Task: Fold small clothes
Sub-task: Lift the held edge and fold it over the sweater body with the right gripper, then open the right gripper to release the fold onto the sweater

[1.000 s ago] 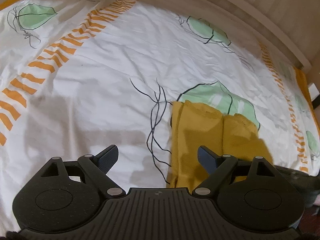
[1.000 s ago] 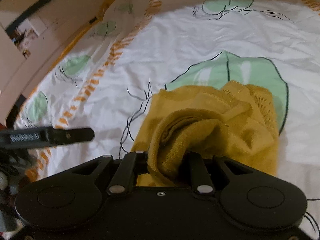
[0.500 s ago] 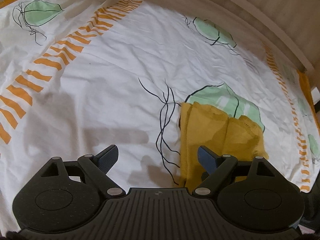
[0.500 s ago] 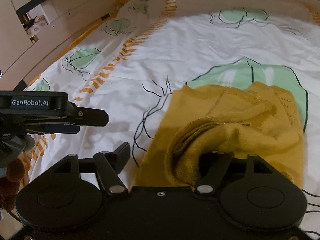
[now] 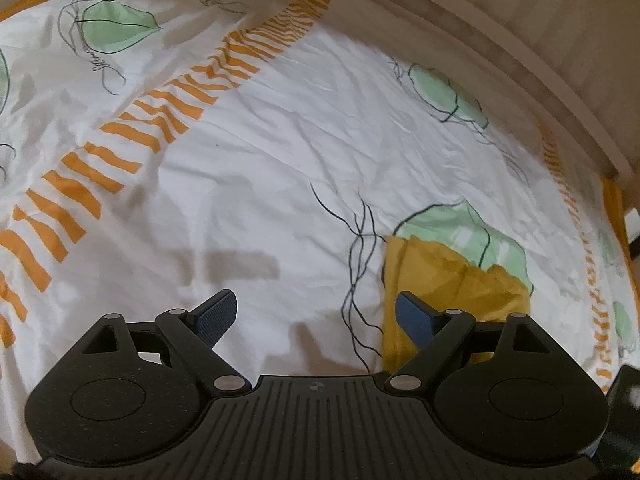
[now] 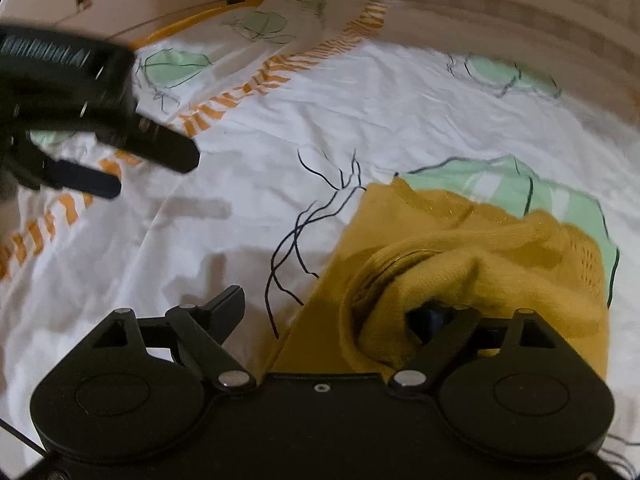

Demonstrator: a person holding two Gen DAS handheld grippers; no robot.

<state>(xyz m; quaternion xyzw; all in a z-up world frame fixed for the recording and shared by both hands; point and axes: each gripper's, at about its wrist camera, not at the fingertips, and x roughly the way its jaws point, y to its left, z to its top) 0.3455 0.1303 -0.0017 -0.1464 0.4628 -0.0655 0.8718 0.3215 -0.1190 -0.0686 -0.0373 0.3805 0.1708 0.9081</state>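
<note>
Mustard knit garment (image 6: 460, 248), bunched on bedsheet (image 6: 360, 100). Right tongs (image 6: 332, 312) opening, cloth draped over one finger: withdraw cleanly. Left tongs (image 5: 316, 314) apart, empty, beside garment.

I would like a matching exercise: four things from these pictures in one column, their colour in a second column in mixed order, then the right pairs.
Things:
1. knitted garment
2. pads of the left gripper
3. leaf print beside the garment
4. striped band on the bedsheet

Colours:
A. dark blue
B. orange
C. mustard yellow
D. pale green

Pairs: 1-C, 2-A, 3-D, 4-B
</note>
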